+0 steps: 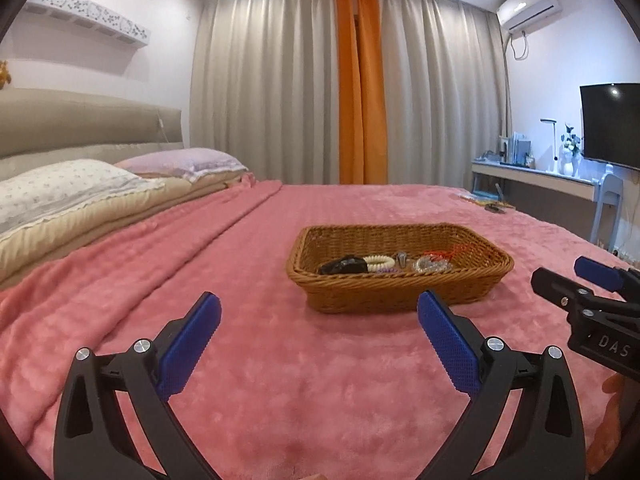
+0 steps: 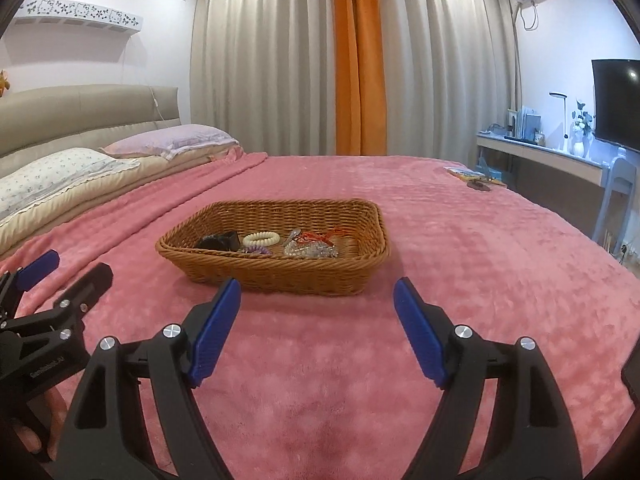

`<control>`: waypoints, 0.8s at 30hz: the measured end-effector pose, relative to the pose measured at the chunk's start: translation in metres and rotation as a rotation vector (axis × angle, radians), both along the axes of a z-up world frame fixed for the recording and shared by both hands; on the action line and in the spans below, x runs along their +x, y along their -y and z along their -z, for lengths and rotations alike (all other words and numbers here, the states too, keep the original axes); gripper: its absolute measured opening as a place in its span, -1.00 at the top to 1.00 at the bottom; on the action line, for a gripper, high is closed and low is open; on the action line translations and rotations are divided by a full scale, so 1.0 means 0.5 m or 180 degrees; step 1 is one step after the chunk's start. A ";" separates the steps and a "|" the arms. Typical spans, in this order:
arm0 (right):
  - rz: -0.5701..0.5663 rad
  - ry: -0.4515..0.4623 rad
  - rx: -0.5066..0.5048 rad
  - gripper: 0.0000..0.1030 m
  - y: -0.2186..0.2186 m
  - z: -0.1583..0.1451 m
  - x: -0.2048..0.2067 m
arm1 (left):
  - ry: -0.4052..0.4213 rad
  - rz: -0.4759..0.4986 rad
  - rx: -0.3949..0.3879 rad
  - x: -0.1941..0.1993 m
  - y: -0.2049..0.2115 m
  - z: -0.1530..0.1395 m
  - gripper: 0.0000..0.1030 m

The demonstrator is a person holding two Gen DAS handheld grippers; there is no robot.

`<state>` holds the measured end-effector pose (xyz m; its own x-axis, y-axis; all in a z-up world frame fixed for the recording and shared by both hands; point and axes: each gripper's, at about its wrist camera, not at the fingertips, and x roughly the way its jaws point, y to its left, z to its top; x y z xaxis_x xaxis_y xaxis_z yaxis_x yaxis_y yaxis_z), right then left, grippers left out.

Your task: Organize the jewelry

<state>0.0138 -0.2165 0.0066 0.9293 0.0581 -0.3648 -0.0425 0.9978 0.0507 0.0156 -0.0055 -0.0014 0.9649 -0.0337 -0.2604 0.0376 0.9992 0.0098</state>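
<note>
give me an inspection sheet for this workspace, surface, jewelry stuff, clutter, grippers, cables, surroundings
Surface: pink blanket covering the bed.
Job's things: wicker basket holding a black item, cream coil bracelet, purple coil tie, clear beaded piece and red cord.
Clutter: small items at the far bed corner, too small to identify.
Grippers: left gripper and right gripper open, empty, short of the basket.
Cables: air conditioner cord on the wall.
Surroundings: pillows, curtains, desk, television.
</note>
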 end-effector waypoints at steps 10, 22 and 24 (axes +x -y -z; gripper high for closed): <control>-0.0026 -0.0058 0.0071 -0.46 0.011 0.013 0.010 | 0.0029 0.0043 0.0034 -0.004 0.007 0.002 -0.85; -0.0036 -0.0067 -0.0001 -0.55 0.003 0.015 0.011 | 0.0032 0.0043 0.0076 -0.005 0.010 0.002 -0.85; -0.0035 -0.0066 -0.0008 -0.55 0.002 0.016 0.011 | 0.0025 0.0040 0.0064 -0.004 0.011 0.002 -0.85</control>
<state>0.0192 -0.2173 -0.0013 0.9208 0.0673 -0.3842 -0.0524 0.9974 0.0493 0.0135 -0.0110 -0.0026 0.9665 -0.0406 -0.2534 0.0498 0.9983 0.0301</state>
